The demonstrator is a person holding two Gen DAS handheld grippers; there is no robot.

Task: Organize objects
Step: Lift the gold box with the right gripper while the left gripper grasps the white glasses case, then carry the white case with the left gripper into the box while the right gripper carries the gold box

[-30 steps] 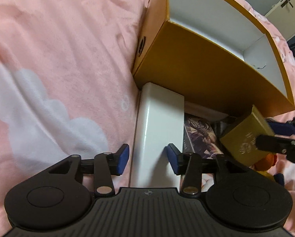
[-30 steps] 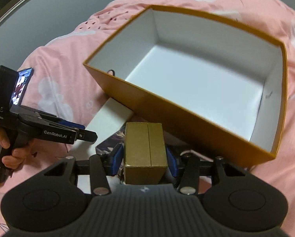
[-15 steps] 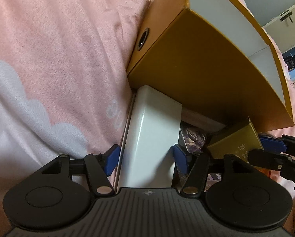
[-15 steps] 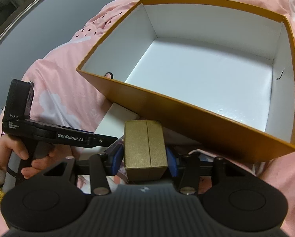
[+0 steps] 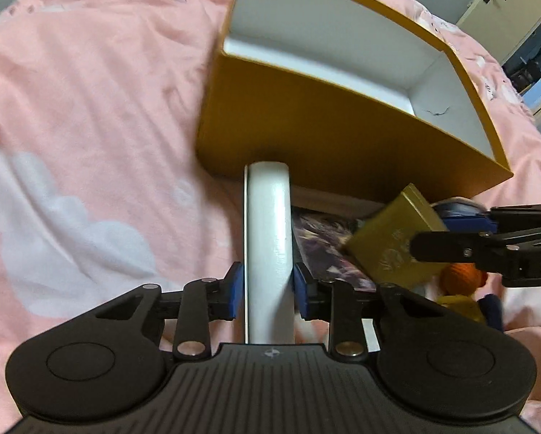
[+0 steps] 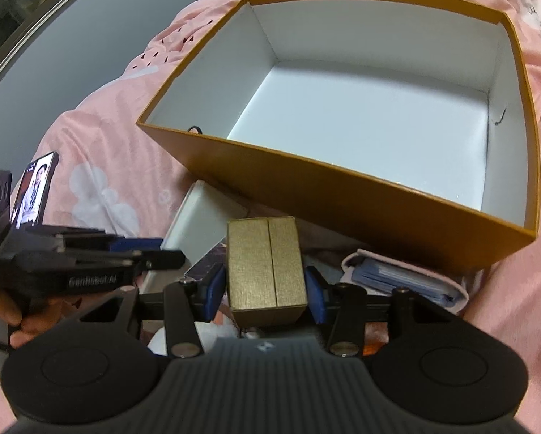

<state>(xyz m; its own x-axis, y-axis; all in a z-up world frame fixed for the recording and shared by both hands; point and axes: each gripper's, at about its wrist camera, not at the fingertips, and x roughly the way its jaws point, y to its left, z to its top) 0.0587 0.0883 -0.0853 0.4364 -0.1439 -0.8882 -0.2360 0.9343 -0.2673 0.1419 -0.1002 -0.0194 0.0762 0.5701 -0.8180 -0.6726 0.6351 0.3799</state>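
A: Now, what is held by the left gripper (image 5: 267,285)?

B: A white box (image 5: 267,238) is clamped between its blue pads (image 5: 234,285). The box is seen on its narrow edge, and its far end is touching, or nearly touching, the outer wall of the orange box (image 5: 343,144). Which of the two cannot be told.

A: And the right gripper (image 6: 267,289)?

B: It is closed on a small gold box (image 6: 265,264), which is gripped on both sides. In the left wrist view the gold box (image 5: 393,242) is tilted, just beside the near wall of the orange box and outside of it.

A: Is something placed inside the orange box (image 6: 379,195)?

B: Only the white inner walls and the white floor are shown. A small dark mark is seen on the right inner wall.

A: What else is lying around?

B: Everything is resting on a pink bedsheet (image 5: 89,108) with white cloud shapes. A dark printed card or booklet (image 5: 324,242) is lying between the white box and the gold box. An orange round thing (image 5: 458,278) is partly hidden under the right gripper. In the right wrist view, a pale pouch with blue contents (image 6: 404,278) is seen near the orange box, and a lit phone screen (image 6: 35,188) is standing at the left.
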